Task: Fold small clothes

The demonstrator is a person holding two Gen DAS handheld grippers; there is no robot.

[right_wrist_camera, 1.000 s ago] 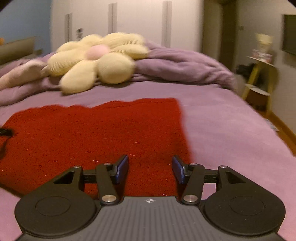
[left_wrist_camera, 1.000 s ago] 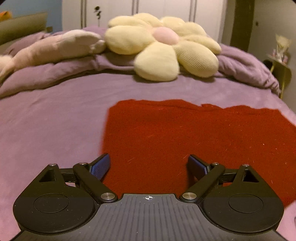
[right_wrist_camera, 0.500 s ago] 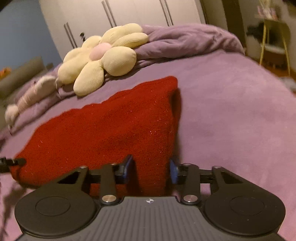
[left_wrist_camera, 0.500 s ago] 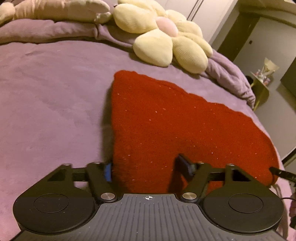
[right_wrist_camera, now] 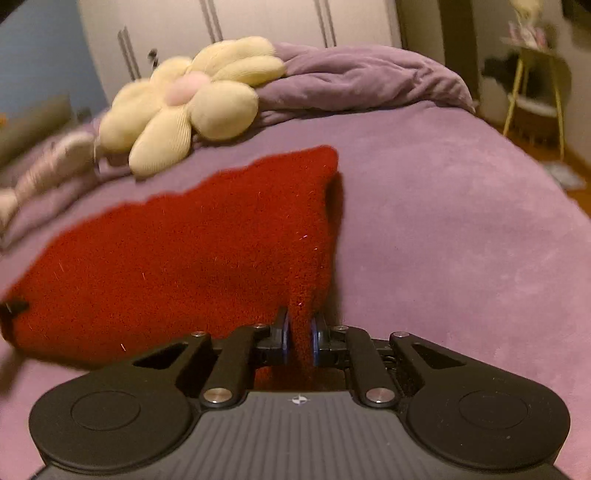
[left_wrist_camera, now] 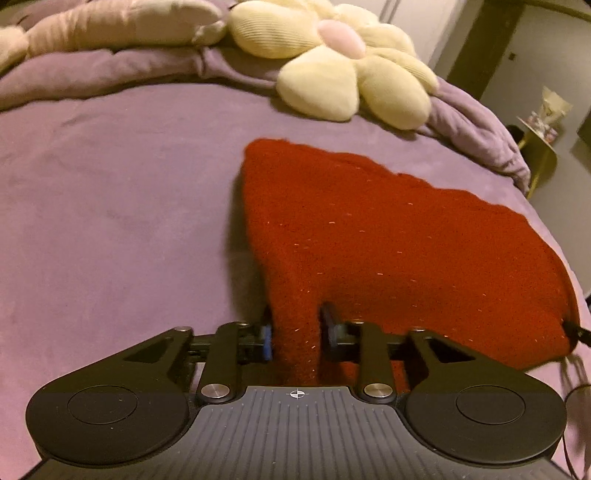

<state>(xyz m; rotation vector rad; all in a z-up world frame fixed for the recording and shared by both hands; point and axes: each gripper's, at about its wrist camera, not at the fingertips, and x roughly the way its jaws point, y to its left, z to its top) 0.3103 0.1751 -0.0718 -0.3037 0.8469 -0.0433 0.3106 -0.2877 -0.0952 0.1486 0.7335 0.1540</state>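
A red knit garment [left_wrist_camera: 388, 251] lies spread on the purple bed [left_wrist_camera: 110, 203]. My left gripper [left_wrist_camera: 295, 328] sits at its near left corner. Its jaws are closing, and a bunched fold of red cloth fills the gap and touches both pads. In the right wrist view the same garment [right_wrist_camera: 184, 258] stretches off to the left. My right gripper [right_wrist_camera: 300, 332] is at the near right corner, its jaws closing tight on a thin pinch of the cloth. Each view shows the other gripper's tip at the garment's far corner.
A cream flower-shaped cushion [left_wrist_camera: 343, 62] [right_wrist_camera: 192, 99] and a pale plush toy [left_wrist_camera: 110, 26] lie at the head of the bed on a bunched purple duvet [right_wrist_camera: 362, 77]. A yellow side table [right_wrist_camera: 535, 85] stands beyond the bed's right edge. Bare sheet surrounds the garment.
Both grippers came forward over the garment's near edge and their jaws narrowed onto its two near corners. The cloth at each corner has bunched up between the fingers.
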